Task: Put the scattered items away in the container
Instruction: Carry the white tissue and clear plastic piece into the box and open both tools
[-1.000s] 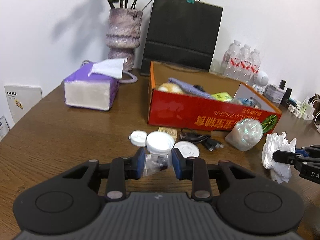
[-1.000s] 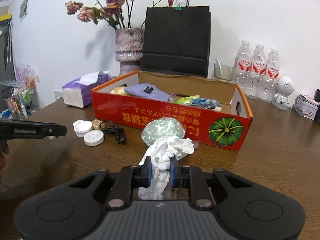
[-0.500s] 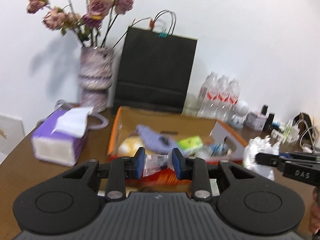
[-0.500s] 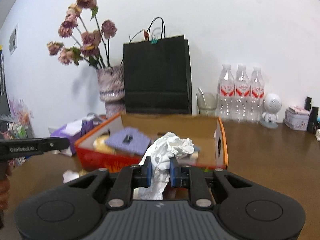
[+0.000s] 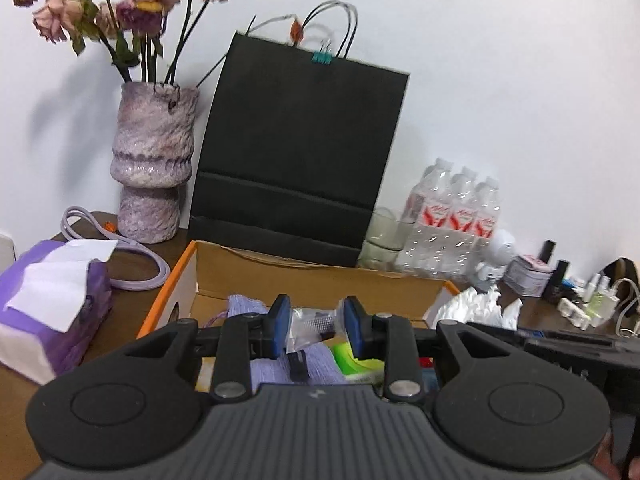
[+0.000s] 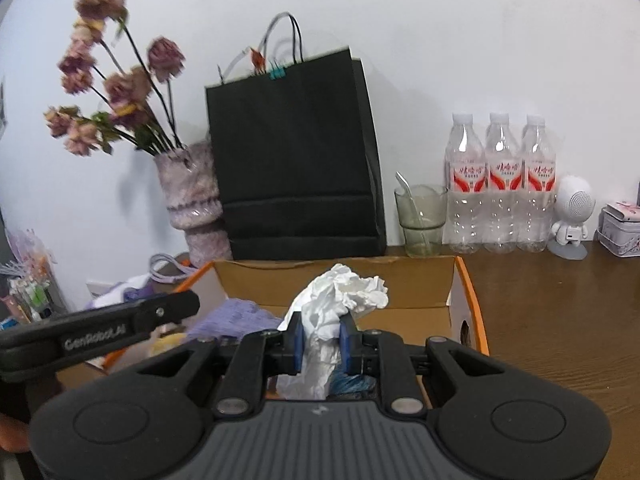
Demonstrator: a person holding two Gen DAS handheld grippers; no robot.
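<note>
A brown wooden table against a white wall carries my work: the cardboard box sits near its back edge, in front of a black paper bag and a mottled vase of dried roses. My left gripper is clamped on a small clear plastic packet, held above the box's open top; my right gripper is pinched tight on a crumpled white tissue, also above the box. Only the left view shows the purple tissue pack at the table's left edge and the lilac cable looped beside the vase. Only the right view shows clearly the glass with a spoon, the white robot figurine and one tin. Three water bottles stand along the back edge. Inside the box lies a lilac cloth.
</note>
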